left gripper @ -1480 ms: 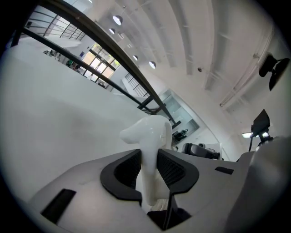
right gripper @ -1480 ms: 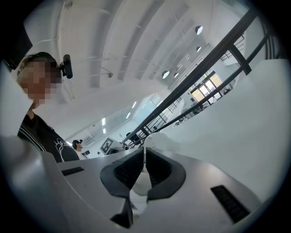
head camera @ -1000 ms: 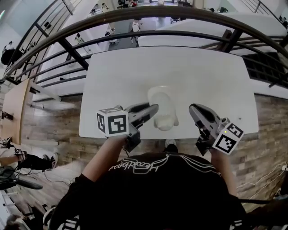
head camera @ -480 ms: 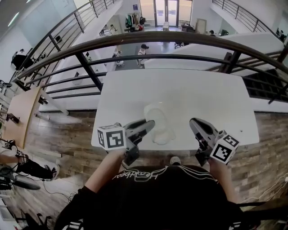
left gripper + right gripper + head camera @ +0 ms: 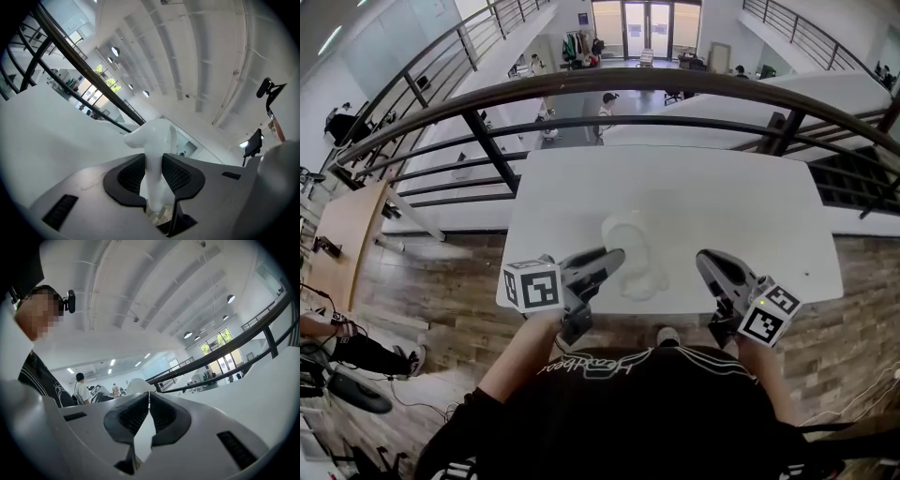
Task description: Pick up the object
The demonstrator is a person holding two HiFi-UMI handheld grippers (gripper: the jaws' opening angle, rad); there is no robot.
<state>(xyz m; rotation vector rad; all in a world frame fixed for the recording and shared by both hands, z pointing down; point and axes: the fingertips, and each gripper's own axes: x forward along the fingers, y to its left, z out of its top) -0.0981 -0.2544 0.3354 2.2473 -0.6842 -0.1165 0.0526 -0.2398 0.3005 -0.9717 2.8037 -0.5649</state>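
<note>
A glossy white object [image 5: 631, 255] with a rounded, spout-like top hangs over the front middle of the white table [image 5: 722, 202]. My left gripper [image 5: 617, 257] comes at it from the left and is shut on it. In the left gripper view the object [image 5: 157, 140] stands upright between the ribbed black pads [image 5: 132, 174], which press on both its sides. My right gripper [image 5: 703, 259] hovers to the object's right, apart from it, with its jaws shut and nothing in them. In the right gripper view the pad tips [image 5: 149, 397] meet, and the white object [image 5: 137, 385] shows just beyond them.
A dark metal railing [image 5: 609, 82] curves behind the table, with a lower hall and people beyond it. Wood-plank floor [image 5: 441, 272] lies left and right of the table. My black-shirted torso [image 5: 647, 412] fills the bottom of the head view, close to the table's front edge.
The head view has tipped up and now shows more of the hall beyond the railing. The left gripper keeps its hold on the white object. Both grippers sit slightly lower in the picture.
</note>
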